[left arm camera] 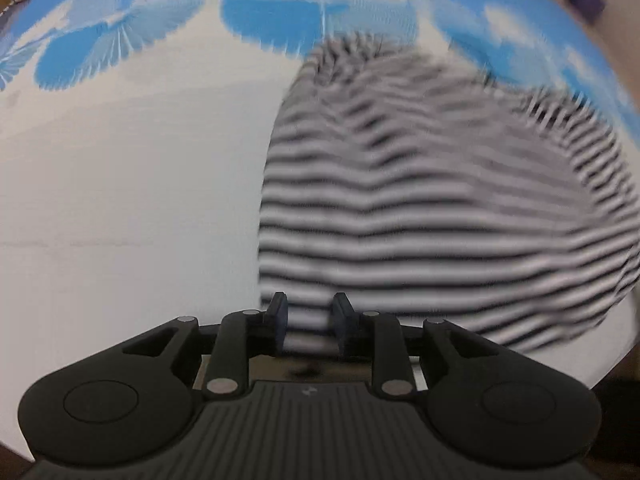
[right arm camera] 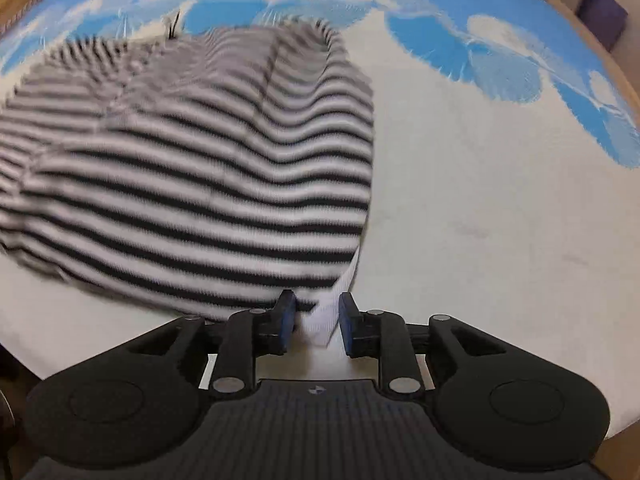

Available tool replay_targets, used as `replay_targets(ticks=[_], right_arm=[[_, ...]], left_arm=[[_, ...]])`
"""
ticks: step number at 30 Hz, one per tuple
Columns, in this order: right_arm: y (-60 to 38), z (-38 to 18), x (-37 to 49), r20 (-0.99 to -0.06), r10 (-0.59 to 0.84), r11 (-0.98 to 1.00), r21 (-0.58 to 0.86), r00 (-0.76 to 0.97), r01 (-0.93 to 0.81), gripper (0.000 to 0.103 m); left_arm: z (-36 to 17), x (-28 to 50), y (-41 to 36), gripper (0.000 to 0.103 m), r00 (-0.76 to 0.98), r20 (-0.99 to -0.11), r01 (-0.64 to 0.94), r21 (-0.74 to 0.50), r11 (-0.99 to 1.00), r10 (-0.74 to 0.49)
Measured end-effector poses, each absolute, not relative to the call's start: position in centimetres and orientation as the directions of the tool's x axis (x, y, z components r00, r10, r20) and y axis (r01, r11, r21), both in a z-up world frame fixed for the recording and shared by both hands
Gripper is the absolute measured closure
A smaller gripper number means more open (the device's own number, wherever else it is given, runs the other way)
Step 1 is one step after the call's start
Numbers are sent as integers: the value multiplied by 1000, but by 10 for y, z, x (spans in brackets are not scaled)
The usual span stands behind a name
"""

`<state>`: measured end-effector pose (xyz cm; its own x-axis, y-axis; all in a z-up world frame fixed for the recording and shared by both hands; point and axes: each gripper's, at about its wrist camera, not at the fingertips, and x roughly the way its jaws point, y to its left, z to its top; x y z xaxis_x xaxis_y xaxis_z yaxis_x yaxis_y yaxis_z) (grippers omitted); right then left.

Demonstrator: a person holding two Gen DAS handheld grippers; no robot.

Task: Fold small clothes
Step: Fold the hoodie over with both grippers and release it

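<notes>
A black-and-white striped garment [left arm camera: 432,208] lies rumpled on a white cloth with blue prints, blurred by motion. In the left wrist view, my left gripper [left arm camera: 308,320] has its jaws apart around the garment's near left corner, with striped fabric between the pads. In the right wrist view, the same garment [right arm camera: 200,168] fills the left half. My right gripper [right arm camera: 314,320] has its jaws apart around the near right corner, where a white hem band [right arm camera: 328,316] hangs between the pads.
The white cloth [left arm camera: 120,200] covers the table, with a blue leaf print along the far side [right arm camera: 500,60]. The table's near edge shows below each gripper. A dark purple object [right arm camera: 600,16] stands at the far right.
</notes>
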<state>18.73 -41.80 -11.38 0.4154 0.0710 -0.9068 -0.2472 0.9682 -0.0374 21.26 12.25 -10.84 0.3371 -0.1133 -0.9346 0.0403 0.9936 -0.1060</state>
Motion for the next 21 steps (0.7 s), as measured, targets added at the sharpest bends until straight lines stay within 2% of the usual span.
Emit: replay_targets(ticks=[4,9,11,12,13,15,17,21], right_arm=[[-417,-108,194,-883,133,969,22,450,-245,77],[-394,-97,202,-830,190,955,33,525,-294,77],[-384,-93,207,-806,224,952,59,549,-302,71],[-379,-94,211,-802,240,947,70,548,-312,63],[-371,-98,215,-810,254,941,79,529,-330,57],[-355,-114,224,-861,201,937,30,466,-347,57],[-346,-130,230,-902,126,932,-35,413,-360,55],[-348,-120,241,-888,141,945,-11,438,-328,51]], left_arm=[[-87,218,98,74,458,-862,134,-174,975,-217],[-88,220,48,74,475,-843,281,-125,952,-251],[-97,222,36,74,468,-850,315,-95,944,-241],[-104,226,31,74,457,-860,324,-78,943,-228],[-115,233,27,73,436,-876,323,-59,944,-204],[-130,239,27,64,377,-912,292,-49,955,-162],[-130,244,32,62,368,-914,246,-83,966,-172],[-118,251,41,62,406,-897,199,-101,975,-176]])
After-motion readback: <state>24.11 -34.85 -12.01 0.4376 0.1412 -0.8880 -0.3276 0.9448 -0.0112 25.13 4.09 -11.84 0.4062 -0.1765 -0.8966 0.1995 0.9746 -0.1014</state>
